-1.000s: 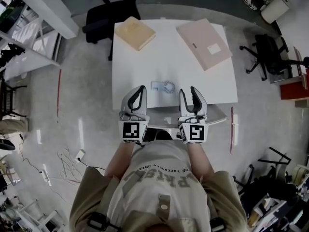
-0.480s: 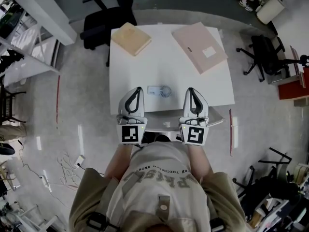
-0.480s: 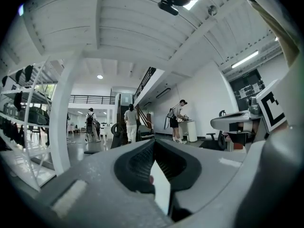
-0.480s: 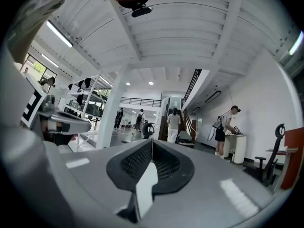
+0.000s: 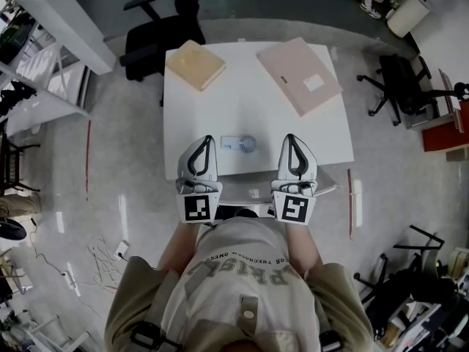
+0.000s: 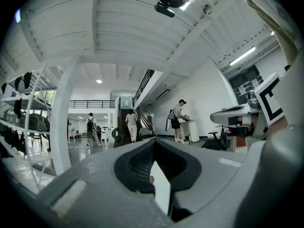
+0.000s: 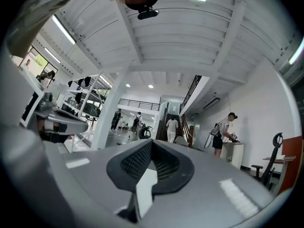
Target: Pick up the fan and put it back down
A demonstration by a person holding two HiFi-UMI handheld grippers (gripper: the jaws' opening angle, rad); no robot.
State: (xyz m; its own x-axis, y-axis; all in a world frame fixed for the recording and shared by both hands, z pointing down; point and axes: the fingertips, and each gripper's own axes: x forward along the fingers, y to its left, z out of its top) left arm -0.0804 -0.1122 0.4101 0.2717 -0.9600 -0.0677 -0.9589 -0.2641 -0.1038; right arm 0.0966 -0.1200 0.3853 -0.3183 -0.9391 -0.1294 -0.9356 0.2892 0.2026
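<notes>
body: my torso fills the bottom of the head view, both arms held out at 12 o'clock.
changed, right: right gripper [image 5: 290, 138] had its jaws apart a second ago. Now they are clenched together with nothing between them; the right gripper view shows only the hall past the tips.
changed, left: no jaw change. Left gripper [image 5: 207, 138] was clenched and is still clenched, empty; its fingers [image 6: 85, 175] meet on bare air in the left gripper view.
changed, hands: both have come up a little and point level. Neither gripper view shows the table or the fan, only the room ahead.
changed, fan: none. The fan [image 5: 240, 143] sits at the same spot by the near edge as in both earlier head views.
meaning: my read is that I'm hands-off. Either the put-down is over, or this is a rest pose before a fresh pick. I can't tell which. For a pick I'd need to open a gripper and drop toward the fan.
fan place: flat on the white table [image 5: 249, 97], near its front edge, round grille toward the right.
fan vs fingers: between my two grippers, at 3 o'clock of the left tips and 9 o'clock of the right tips in the head view. It is apart from both and a bit closer to the left one. No contact.
far, table: tan box [image 5: 195, 64] at 11 o'clock of the fan, pink box [image 5: 298, 75] at 1 o'clock, both well apart from it.
far, floor: black chair [image 5: 157, 39] beyond the far-left corner.
</notes>
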